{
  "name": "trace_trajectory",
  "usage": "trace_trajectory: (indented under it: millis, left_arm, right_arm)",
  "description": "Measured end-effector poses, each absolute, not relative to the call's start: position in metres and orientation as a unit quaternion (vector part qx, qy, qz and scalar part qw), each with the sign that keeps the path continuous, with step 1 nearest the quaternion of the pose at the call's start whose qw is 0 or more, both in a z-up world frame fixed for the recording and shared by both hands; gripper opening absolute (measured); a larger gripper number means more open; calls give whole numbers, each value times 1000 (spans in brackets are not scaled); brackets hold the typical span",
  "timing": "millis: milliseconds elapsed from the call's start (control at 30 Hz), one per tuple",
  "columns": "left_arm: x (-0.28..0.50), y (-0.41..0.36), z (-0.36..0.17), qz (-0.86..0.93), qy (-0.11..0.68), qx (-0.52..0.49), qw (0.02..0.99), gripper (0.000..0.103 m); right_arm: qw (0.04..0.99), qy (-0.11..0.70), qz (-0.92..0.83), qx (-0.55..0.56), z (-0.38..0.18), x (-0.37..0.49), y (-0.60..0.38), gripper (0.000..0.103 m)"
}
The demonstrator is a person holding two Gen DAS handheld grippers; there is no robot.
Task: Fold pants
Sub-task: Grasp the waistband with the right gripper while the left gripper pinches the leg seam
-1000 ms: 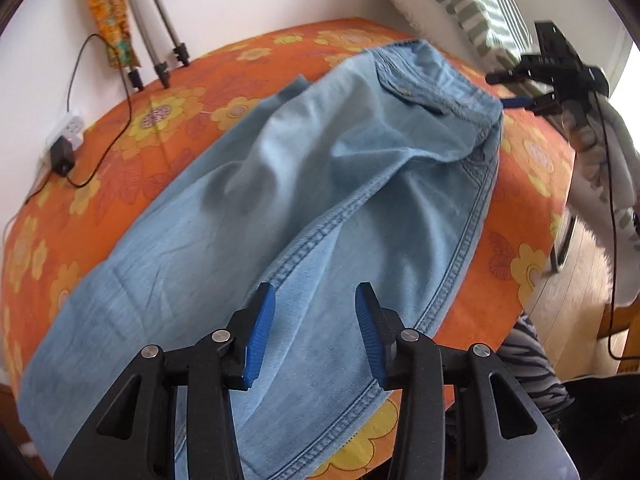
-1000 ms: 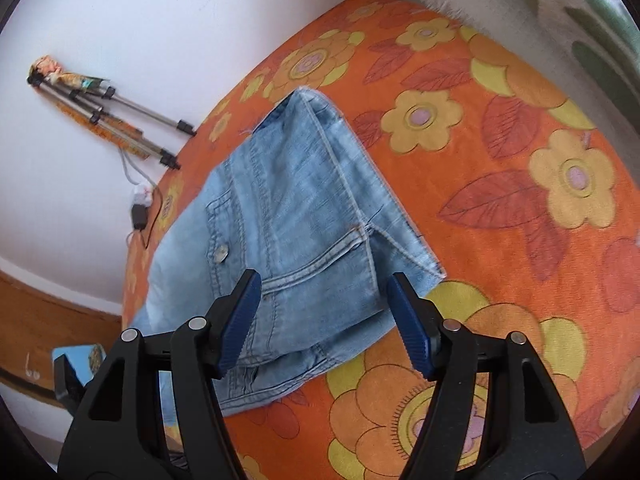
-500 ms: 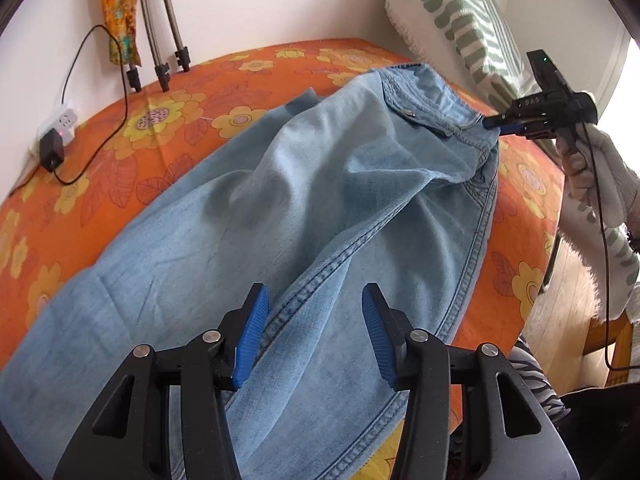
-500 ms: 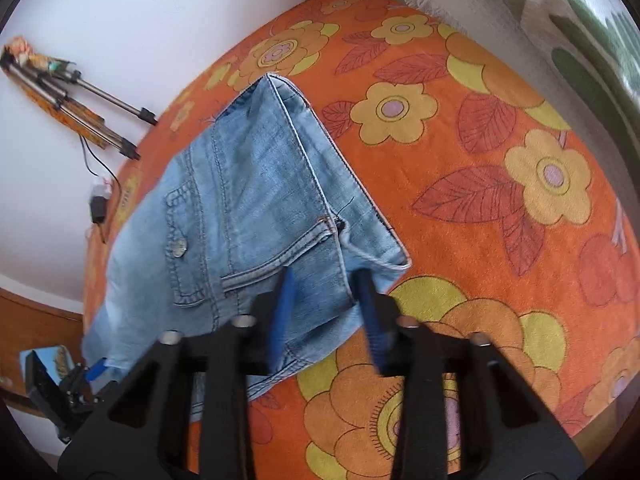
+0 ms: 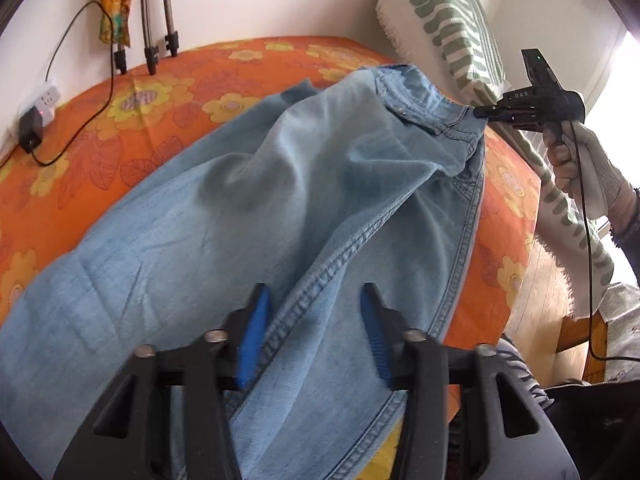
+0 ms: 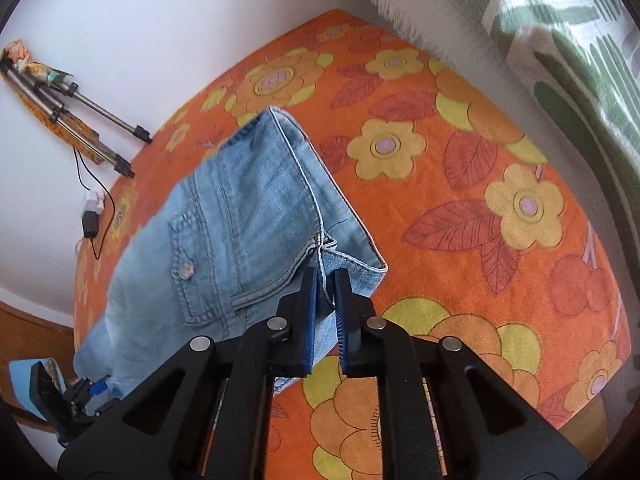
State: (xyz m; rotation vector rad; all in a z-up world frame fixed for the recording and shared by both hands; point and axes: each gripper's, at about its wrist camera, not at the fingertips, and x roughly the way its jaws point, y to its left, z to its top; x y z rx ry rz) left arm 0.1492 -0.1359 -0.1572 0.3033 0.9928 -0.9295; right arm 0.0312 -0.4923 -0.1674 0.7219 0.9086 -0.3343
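Light blue jeans [image 5: 248, 216] spread lengthwise over an orange flowered bedspread [image 6: 480, 184]. Right gripper [image 6: 326, 280] clenched on the waistband corner, lifting that end a little off the bed. Left gripper [image 5: 312, 312] spread wide over the leg seam, fingers [image 5: 254, 320] clear of the denim, grasping nothing. Striped green-and-white pillow [image 5: 452, 36] past the waistband, tripod legs [image 5: 156, 20] against the white wall.

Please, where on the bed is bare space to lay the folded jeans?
The orange bedspread is bare between the jeans waistband and the green-striped pillow, and again between the jeans and the tripod legs by the wall. The middle is covered with denim.
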Motion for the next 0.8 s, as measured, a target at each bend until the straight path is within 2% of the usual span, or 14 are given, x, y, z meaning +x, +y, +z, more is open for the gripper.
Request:
trace_trajectory:
  millis: [33,133,333,567,800]
  left_arm:
    - [146,-137,-156,-429,455,144,767,11]
    - [132,-141,-154,-426,438,173,773,8]
    - [117,-145,-157,-421,426,195,777,6]
    - [101,-136,-130,-436,392,199,785,6]
    - [83,-150,-171,-445,435,234,747,5]
  right_arm:
    - [826,423,-160,337,-163,31,-493,8]
    - [835,406,-166,332,-149,30,-499,8]
    - [839,399,-168,328,-143,30,-502,8]
    - [839,395,-171,332,-152,10,-506,7]
    - [820,438,-195,312,-190,13,-509,7]
